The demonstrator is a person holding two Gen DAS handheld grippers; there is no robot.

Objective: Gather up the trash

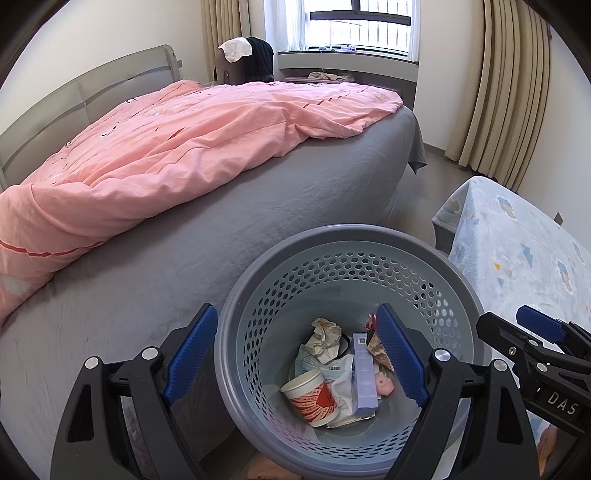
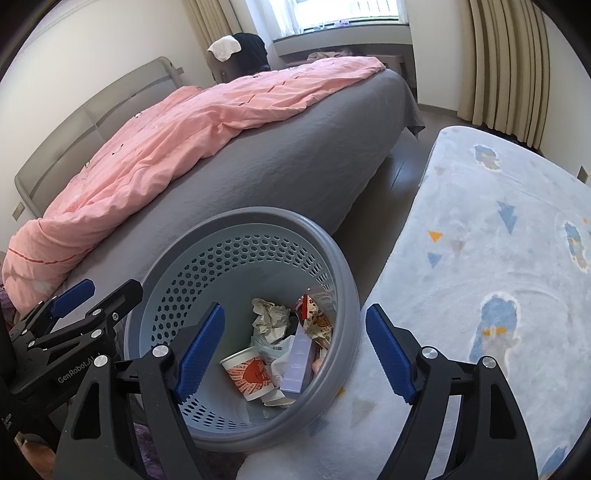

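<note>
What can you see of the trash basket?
The trash basket is round grey plastic with a thick smooth rim and hexagon-perforated walls. It stands upright on the floor against the grey bed, beside the pale blue rug. Inside lie crumpled paper, a printed paper cup on its side, a lilac box and wrappers. Both open grippers straddle its rim.

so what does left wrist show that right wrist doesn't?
Left wrist only: the window panes and a pink ring-shaped piece in the trash.
Right wrist only: most of the blue patterned rug and the "GenRobot" marking on the left gripper.
Both: the grey perforated bin holding a paper cup, crumpled paper and a lilac box, plus the bed's pink duvet.
</note>
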